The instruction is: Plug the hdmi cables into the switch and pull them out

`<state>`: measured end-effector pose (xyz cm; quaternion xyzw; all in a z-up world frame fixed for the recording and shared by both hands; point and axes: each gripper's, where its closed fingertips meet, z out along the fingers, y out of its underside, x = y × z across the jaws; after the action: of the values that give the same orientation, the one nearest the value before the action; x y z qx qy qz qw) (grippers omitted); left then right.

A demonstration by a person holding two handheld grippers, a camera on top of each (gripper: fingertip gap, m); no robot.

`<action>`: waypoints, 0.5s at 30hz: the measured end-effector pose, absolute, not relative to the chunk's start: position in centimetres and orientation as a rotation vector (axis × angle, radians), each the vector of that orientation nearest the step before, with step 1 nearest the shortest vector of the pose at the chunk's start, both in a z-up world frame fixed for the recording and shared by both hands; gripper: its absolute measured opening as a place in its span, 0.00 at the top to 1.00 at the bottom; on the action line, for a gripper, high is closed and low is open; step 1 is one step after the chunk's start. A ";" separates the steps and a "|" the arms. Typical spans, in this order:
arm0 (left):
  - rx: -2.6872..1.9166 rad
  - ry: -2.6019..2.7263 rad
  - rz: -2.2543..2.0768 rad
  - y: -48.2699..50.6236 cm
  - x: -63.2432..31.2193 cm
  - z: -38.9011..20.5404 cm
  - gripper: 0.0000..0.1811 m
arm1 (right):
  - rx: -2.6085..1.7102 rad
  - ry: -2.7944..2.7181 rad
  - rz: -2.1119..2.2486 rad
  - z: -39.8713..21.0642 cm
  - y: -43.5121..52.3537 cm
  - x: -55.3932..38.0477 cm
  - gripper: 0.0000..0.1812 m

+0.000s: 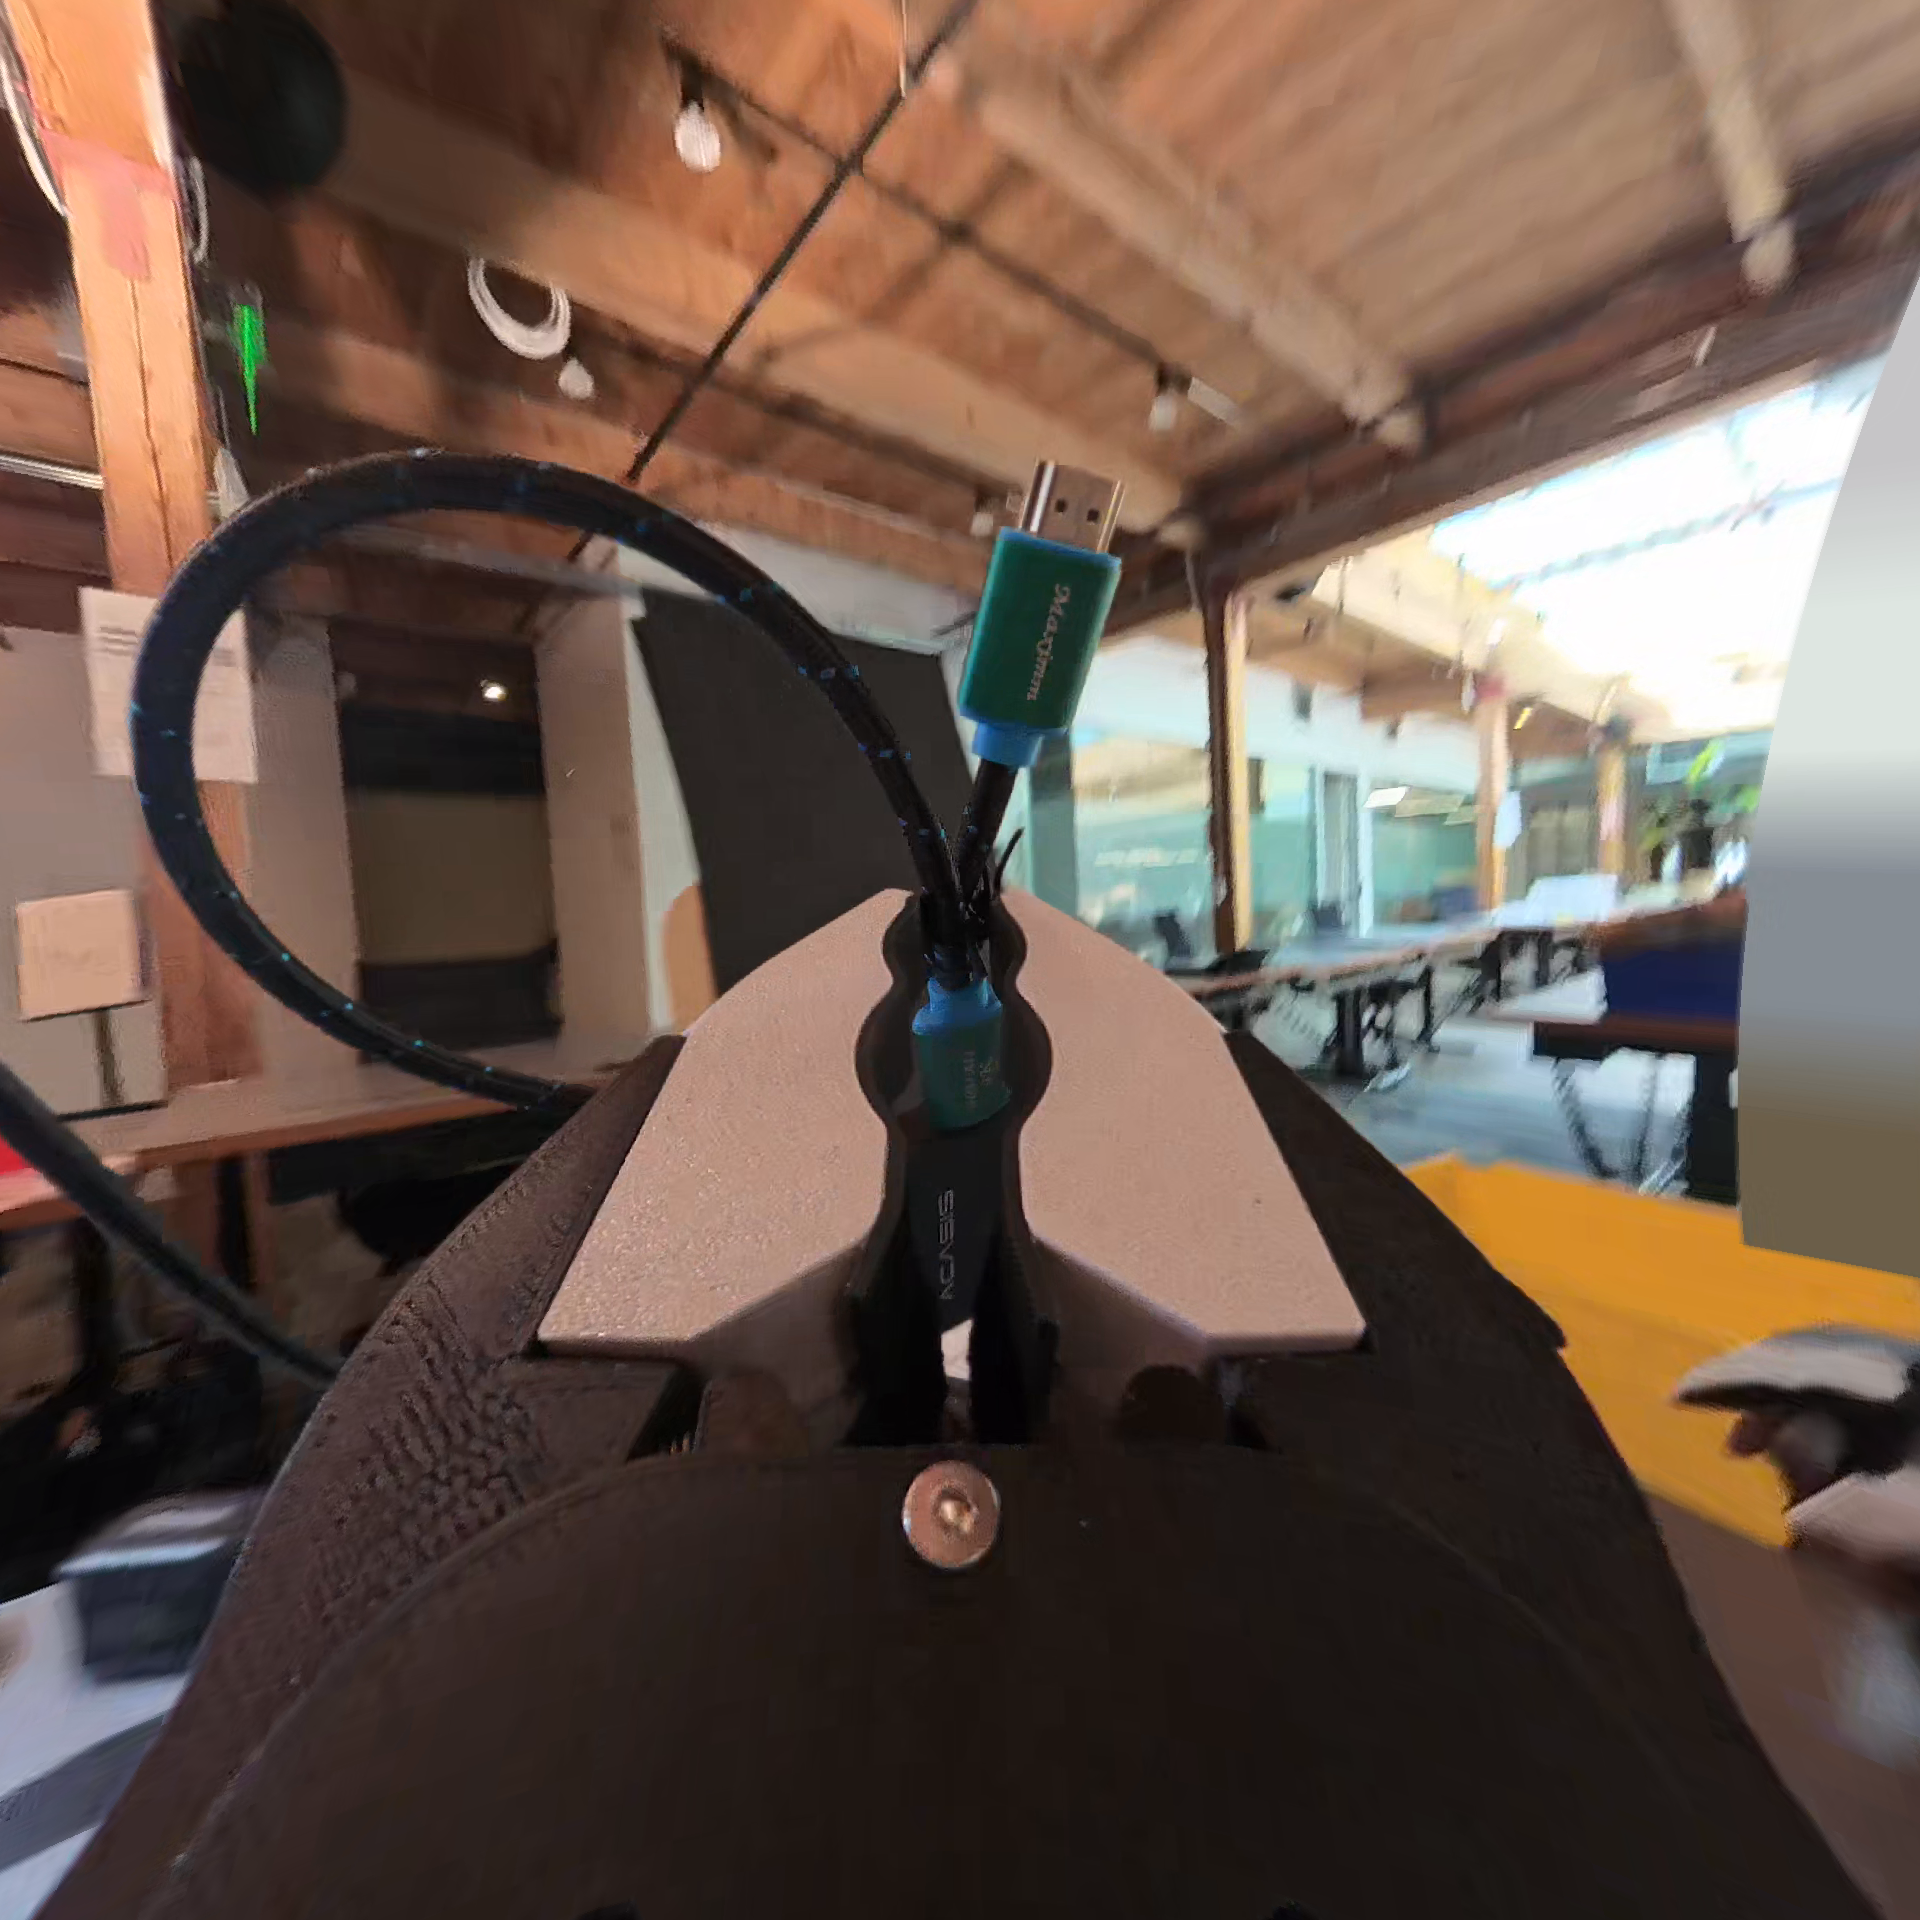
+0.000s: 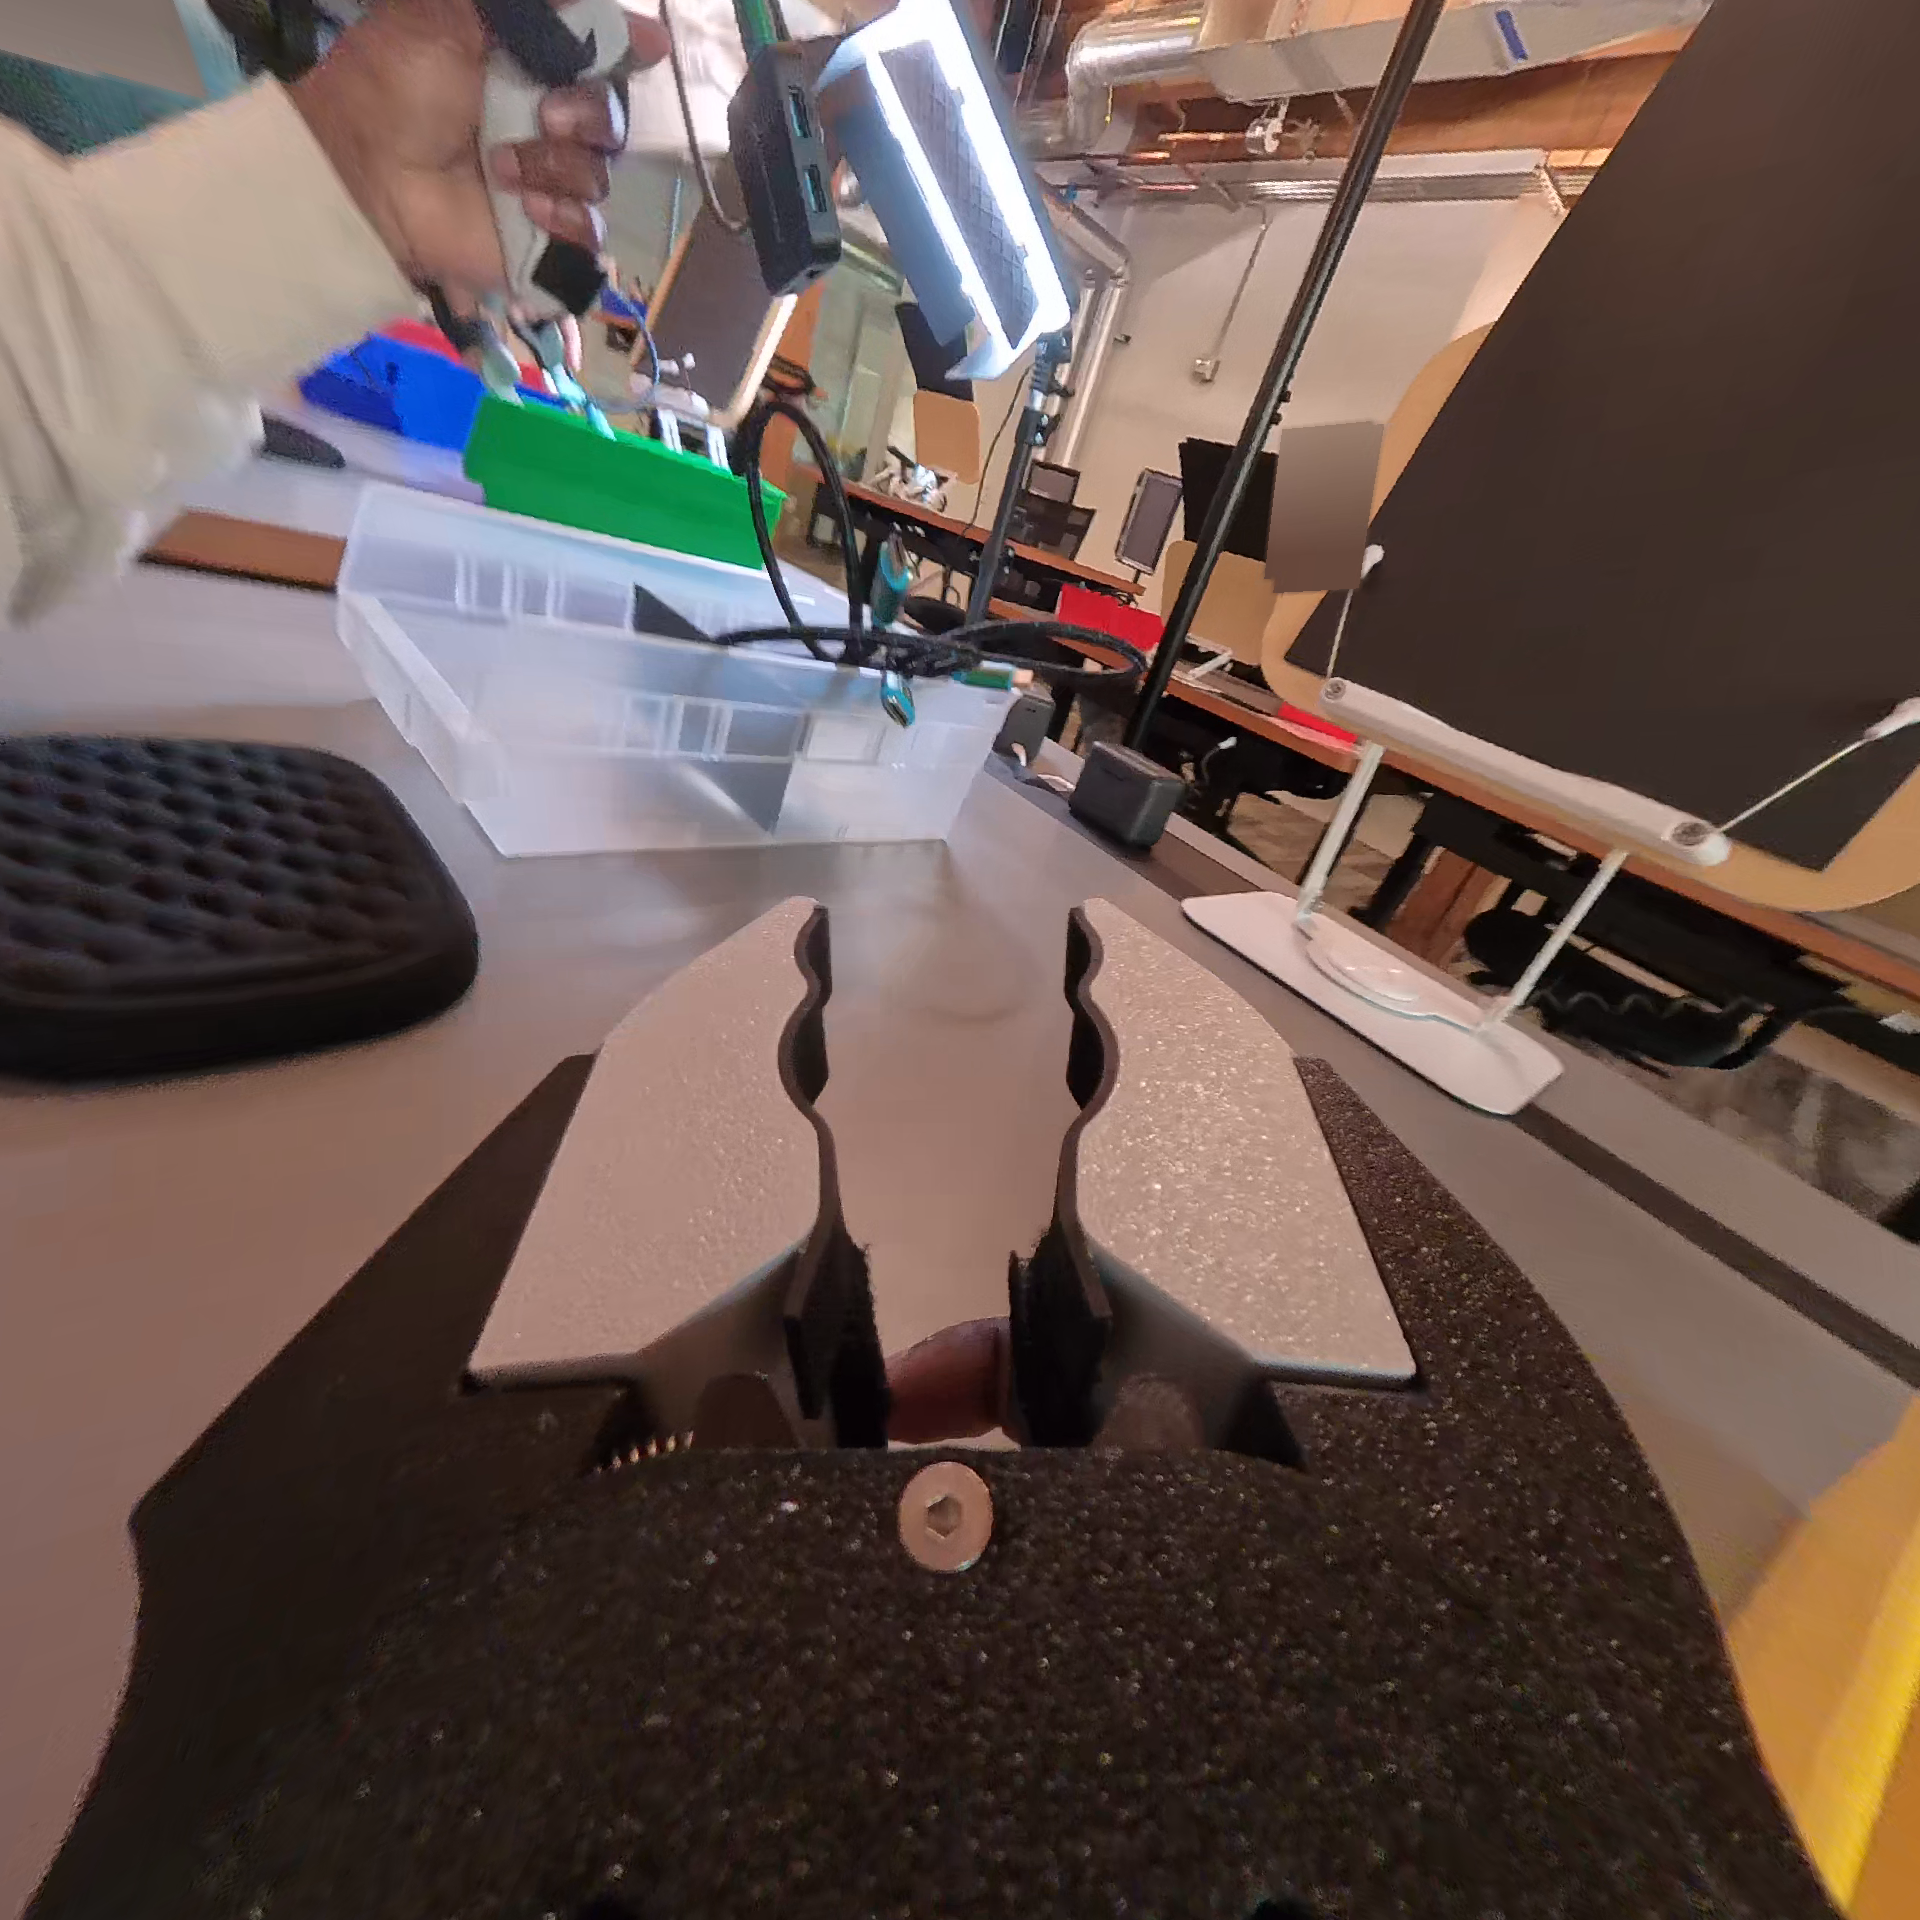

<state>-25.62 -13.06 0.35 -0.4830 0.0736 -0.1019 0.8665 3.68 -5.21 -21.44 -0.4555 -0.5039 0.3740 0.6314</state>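
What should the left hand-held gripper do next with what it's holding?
Probably lower and tilt it toward the table. The left hand-held gripper is shut on a braided HDMI cable, with a free teal HDMI plug pointing at the ceiling, while the right hand-held gripper sits open and empty over the table.

We see bare grey tabletop point(image 2: 935, 997) ahead of the right gripper point(image 2: 948, 925), whose parted fingers frame an unobstructed lane. A black mesh pad point(image 2: 208, 894) bounds it on the left, a white stand base point(image 2: 1382, 997) on the right, and a clear plastic bin point(image 2: 665, 717) blocks it farther on, cables point(image 2: 914, 644) spilling over its rim. The left gripper point(image 1: 961, 914) has no free gap: a braided cable point(image 1: 260, 582) fills its pinched tips and loops leftward.
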 end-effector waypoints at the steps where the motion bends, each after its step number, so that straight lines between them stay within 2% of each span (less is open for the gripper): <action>1: -0.966 0.119 -0.269 -13.2 -23.9 0.6 0.94 | -1.047 -1.137 0.891 -20.9 -5.5 3.4 0.74; 5: -0.812 -0.001 -0.574 -12.7 -16.1 -0.3 0.94 | -0.952 -1.019 0.985 -17.2 -7.4 1.7 0.65; 8: -0.783 -0.086 -0.826 -11.2 -10.8 -2.5 0.94 | -0.868 -0.883 1.142 -14.2 -9.7 -0.1 0.63; 11: -0.818 -0.150 -1.059 -9.5 -6.6 -4.8 0.94 | -0.849 -0.780 1.159 -12.8 -9.8 -1.1 0.65; 12: -0.846 -0.163 -1.125 -9.0 -5.5 -5.6 0.94 | -0.833 -0.759 1.141 -12.4 -9.6 -0.9 0.69; 13: -0.872 -0.178 -1.175 -8.7 -4.6 -6.3 0.94 | -0.828 -0.751 1.130 -12.2 -9.2 -0.6 0.78; 14: -0.884 -0.192 -1.201 -8.4 -4.2 -6.8 0.94 | -0.817 -0.764 1.127 -12.2 -9.1 -0.3 0.92; 15: -0.897 -0.192 -1.211 -8.3 -4.0 -7.2 0.94 | -0.816 -0.777 1.132 -12.3 -9.0 0.1 0.92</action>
<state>-3.99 -8.31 -7.15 -0.4065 -0.0872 -0.5488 0.7252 0.13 -8.96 -12.28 -0.3659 -0.3486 0.5076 0.6978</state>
